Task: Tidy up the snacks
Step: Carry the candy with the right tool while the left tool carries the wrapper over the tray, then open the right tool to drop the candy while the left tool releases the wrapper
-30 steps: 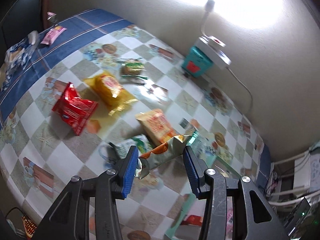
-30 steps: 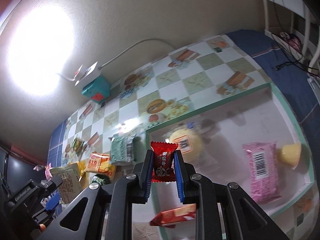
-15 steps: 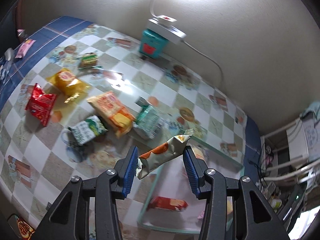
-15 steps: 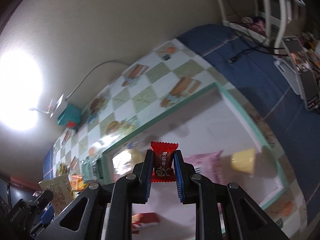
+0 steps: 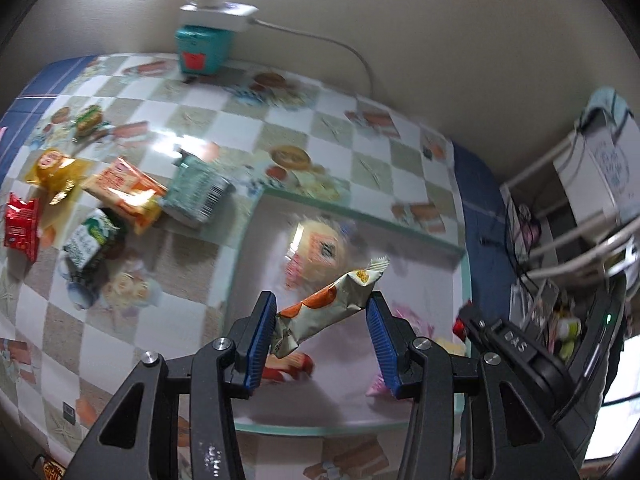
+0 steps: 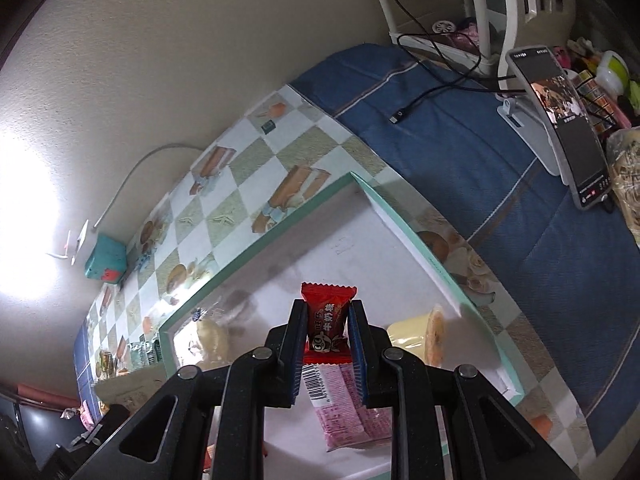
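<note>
Loose snacks (image 5: 120, 196): several packets lie on the checked cloth, left of the tray
Left gripper (image 5: 325, 330): jaws fairly wide, clamped end to end on a silver-orange wrapper (image 5: 328, 308) that hangs slantwise above the tray (image 5: 344, 224)
Right gripper (image 6: 328, 346): jaws narrow, pinching a small red candy (image 6: 327, 318) upright above the tray floor, over a pink packet (image 6: 344, 408)
Handling: both look light, soft and crinkly; the long wrapper seems prone to buckle or slip, so a hold across its middle would likely be firmer
Hard to see: tray contents in the left view are blurred; a yellow cup (image 6: 416, 336) is partly hidden behind the right finger
</note>
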Demonstrator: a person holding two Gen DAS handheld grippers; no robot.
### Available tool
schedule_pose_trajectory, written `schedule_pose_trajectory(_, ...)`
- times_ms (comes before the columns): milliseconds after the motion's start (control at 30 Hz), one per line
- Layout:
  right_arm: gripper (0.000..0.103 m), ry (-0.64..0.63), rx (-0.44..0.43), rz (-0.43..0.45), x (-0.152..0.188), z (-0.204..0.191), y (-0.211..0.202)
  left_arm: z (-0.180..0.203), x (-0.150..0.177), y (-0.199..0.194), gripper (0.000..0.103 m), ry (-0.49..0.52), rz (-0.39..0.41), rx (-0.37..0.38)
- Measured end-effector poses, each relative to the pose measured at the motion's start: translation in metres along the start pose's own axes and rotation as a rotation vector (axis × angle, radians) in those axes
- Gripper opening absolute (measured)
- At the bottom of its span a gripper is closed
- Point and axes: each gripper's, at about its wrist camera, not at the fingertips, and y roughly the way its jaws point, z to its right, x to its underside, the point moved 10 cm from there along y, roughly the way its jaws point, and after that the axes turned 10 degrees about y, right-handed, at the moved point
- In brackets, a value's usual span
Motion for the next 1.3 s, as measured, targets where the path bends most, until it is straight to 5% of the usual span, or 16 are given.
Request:
schedule_pose_trajectory(433, 0.025, -0.015, 0.028, -0.012, 0.002, 0.002, 0.002, 0.013, 0.003, 0.003, 0.061, 0.037, -0.021, 0.012)
schedule_pose_trajectory(500, 0.043, -0.026, 0.041, -0.012, 0.003, 0.001, 0.003, 0.005, 0.002, 0.003, 0.068, 0.016, -0.021, 0.005)
schedule_pose_trajectory(600, 0.070, -0.041, 0.070, -0.009, 0.005, 0.001, 0.004, -0.018, -0.002, 0.002, 0.081, -0.046, -0.011, -0.037)
schedule_pose_trajectory(967, 0.099, -0.137, 0.125, 0.016, 0.016, -0.019, 0.008, -0.134, -0.009, -0.014, 0.093, -0.333, 0.048, -0.186)
schedule_pose_trajectory(1300, 0.102, -0.257, 0.093, 0.001, 0.055, -0.077, 0.012, -0.236, 0.007, -0.033, 0.098, -0.557, 0.076, -0.259)
